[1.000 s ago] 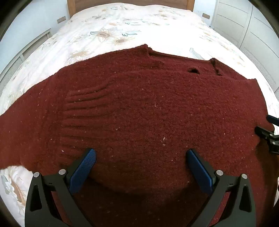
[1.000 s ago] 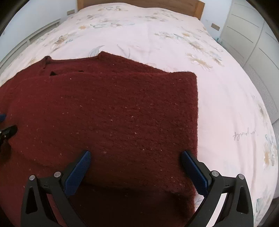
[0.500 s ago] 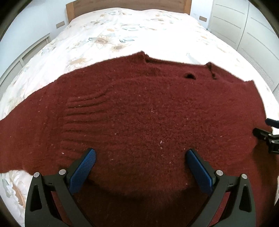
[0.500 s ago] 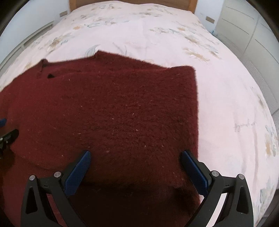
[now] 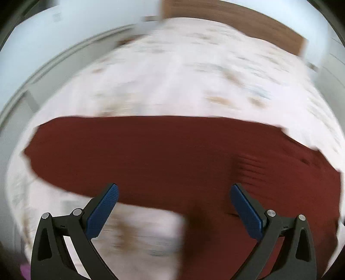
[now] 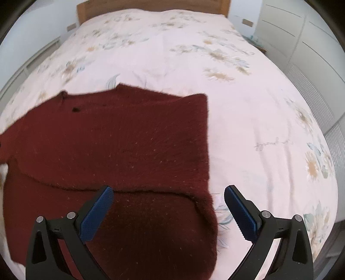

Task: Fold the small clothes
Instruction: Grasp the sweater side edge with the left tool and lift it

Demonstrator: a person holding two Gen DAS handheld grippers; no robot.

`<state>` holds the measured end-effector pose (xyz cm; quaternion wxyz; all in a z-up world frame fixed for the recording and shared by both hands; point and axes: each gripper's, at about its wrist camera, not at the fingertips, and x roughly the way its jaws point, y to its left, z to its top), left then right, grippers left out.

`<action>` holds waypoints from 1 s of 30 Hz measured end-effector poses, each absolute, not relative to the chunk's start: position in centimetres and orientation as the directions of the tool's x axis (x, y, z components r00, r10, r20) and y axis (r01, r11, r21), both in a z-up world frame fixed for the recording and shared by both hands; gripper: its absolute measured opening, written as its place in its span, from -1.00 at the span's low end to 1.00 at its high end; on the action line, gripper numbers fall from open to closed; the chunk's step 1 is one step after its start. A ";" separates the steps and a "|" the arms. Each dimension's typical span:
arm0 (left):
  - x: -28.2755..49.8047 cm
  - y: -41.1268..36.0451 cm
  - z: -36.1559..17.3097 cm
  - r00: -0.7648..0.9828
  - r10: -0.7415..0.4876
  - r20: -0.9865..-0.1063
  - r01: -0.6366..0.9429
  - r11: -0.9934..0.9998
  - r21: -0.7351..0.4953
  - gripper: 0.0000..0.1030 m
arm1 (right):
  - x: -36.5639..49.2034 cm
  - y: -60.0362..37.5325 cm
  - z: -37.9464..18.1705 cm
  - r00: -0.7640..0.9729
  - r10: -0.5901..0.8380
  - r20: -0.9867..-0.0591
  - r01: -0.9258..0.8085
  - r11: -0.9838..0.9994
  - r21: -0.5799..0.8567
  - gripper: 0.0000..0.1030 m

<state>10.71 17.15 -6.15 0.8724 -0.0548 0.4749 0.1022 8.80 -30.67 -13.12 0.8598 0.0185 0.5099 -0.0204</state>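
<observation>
The sweater lies on the flowered bedspread in the blurred left view, stretching from 9 to 3 o'clock, with the left gripper spread wide and holding nothing. In the right view the sweater lies partly folded from the middle toward 8 o'clock on the bedspread; the right gripper, wide and empty, straddles its edge at 6 o'clock.

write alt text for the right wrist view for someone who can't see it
A dark red fuzzy knitted sweater, partly folded over itself, lies on a bed with a pale pink floral cover. The open right gripper, with blue finger pads, hovers above the sweater's near right edge, holding nothing. A wooden headboard and white cabinet doors stand behind.
</observation>
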 end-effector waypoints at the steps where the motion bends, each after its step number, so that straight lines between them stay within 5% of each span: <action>1: 10.6 18.9 -6.4 0.510 0.146 -0.848 -0.275 0.961 0.001 0.98 | 8.7 -30.8 -12.9 0.485 -0.015 -0.874 0.059 0.998 0.015 0.99; 10: 9.8 29.3 -8.3 0.402 0.172 -0.899 -0.551 0.830 -0.087 0.98 | 7.9 -31.3 -13.2 0.483 -0.025 -0.875 0.082 0.996 0.017 0.99; 22: 9.7 38.6 -10.7 0.376 0.144 -0.915 -0.712 0.677 -0.186 0.97 | 6.8 -31.3 -14.3 0.455 -0.013 -0.890 0.095 0.995 0.034 0.99; 25: 9.9 39.3 -10.3 0.367 0.157 -0.917 -0.711 0.684 -0.167 0.45 | 6.7 -31.4 -14.7 0.448 -0.015 -0.894 0.104 0.994 0.035 0.99; 29: 10.2 39.8 -9.5 0.405 0.095 -0.909 -0.665 0.713 -0.221 -0.71 | 6.3 -31.8 -14.8 0.447 -0.012 -0.894 0.112 0.993 0.043 0.99; 30: 10.2 39.8 -9.0 0.411 0.087 -0.907 -0.655 0.720 -0.228 -0.77 | 6.3 -31.9 -14.8 0.445 -0.011 -0.896 0.110 0.993 0.042 0.99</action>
